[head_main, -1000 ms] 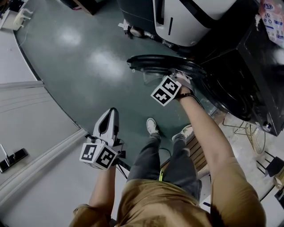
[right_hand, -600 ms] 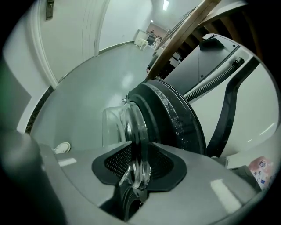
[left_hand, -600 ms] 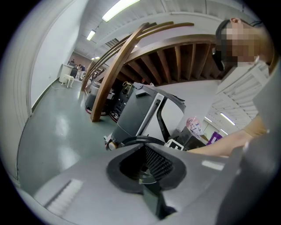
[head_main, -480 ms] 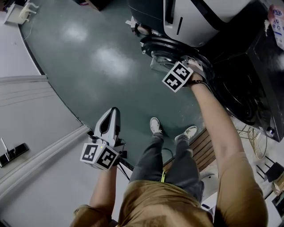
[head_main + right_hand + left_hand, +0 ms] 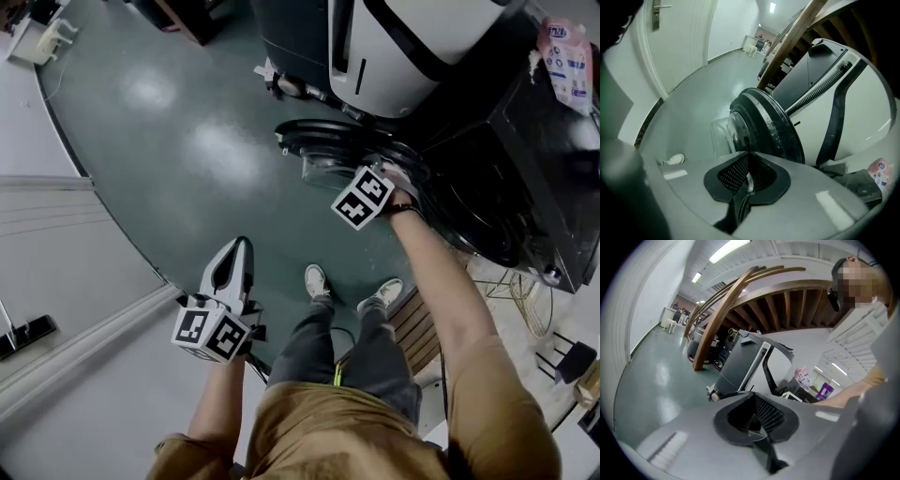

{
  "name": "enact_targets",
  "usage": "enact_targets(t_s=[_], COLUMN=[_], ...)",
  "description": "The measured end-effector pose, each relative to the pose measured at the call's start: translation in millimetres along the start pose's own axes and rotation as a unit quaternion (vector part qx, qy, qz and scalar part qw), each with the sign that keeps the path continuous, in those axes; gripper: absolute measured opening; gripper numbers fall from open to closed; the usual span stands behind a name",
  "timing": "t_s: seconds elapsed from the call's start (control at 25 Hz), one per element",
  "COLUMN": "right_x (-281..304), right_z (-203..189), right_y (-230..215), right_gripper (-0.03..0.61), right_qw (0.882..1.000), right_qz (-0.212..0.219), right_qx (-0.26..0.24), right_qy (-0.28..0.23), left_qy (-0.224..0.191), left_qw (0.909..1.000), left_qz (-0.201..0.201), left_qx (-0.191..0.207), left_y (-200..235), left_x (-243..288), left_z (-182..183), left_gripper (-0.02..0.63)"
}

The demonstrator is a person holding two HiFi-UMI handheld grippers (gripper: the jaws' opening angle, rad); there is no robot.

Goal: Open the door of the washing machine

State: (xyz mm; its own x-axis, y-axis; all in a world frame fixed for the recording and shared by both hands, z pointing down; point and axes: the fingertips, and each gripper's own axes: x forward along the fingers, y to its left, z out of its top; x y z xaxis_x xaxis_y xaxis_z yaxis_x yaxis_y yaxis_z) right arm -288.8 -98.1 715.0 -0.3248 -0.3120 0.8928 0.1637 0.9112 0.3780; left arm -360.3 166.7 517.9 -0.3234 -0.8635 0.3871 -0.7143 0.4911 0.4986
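Observation:
The black washing machine (image 5: 525, 159) stands at the right, its drum opening (image 5: 478, 220) uncovered. Its round door (image 5: 328, 141) is swung wide open, the glass bowl (image 5: 323, 171) bulging out of the dark ring. My right gripper (image 5: 749, 154) hangs just short of the door's rim (image 5: 764, 126); its jaws have just closed and nothing is between them. In the head view only its marker cube (image 5: 362, 198) and the hand show. My left gripper (image 5: 241, 247) is held low at the left, far from the machine, shut and empty.
A grey-and-white appliance (image 5: 394, 47) stands right behind the open door. The person's shoes (image 5: 316, 280) are on the green floor below the door, with wooden slats (image 5: 412, 328) and a wire rack (image 5: 525, 300) to the right. A white wall (image 5: 56, 281) runs along the left.
The right hand has risen a little beside the door's rim. The door stays swung open. The left gripper has kept still.

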Motion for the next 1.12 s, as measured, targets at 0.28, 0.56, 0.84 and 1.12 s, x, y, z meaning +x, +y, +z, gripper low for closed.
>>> enact_targets(t_s=[0.28, 0.56, 0.84, 1.12], right_x=[-60, -135, -215, -291], right_z=[-58, -129, -204, -268], right_y=[21, 23, 5, -9], right_gripper=[0.005, 0.005, 0.005, 0.005], right_qw=[0.999, 0.988, 0.956, 0.920], right_qz=[0.022, 0.016, -0.032, -0.093], right_qx=[0.042, 0.153, 0.283, 0.367], right_qy=[-0.007, -0.032, -0.067, -0.100], left_qy=[-0.002, 0.011, 0.021, 0.019], left_qw=[0.9978, 0.9910, 0.9782, 0.9653], left_qz=[-0.064, -0.127, -0.193, -0.239], left_qx=[0.016, 0.041, 0.074, 0.102], left_y=[-54, -124, -201, -271], left_x=[19, 37, 53, 55], left_z=[5, 4, 2, 7], left_gripper=[0.060, 0.060, 0.060, 0.060])
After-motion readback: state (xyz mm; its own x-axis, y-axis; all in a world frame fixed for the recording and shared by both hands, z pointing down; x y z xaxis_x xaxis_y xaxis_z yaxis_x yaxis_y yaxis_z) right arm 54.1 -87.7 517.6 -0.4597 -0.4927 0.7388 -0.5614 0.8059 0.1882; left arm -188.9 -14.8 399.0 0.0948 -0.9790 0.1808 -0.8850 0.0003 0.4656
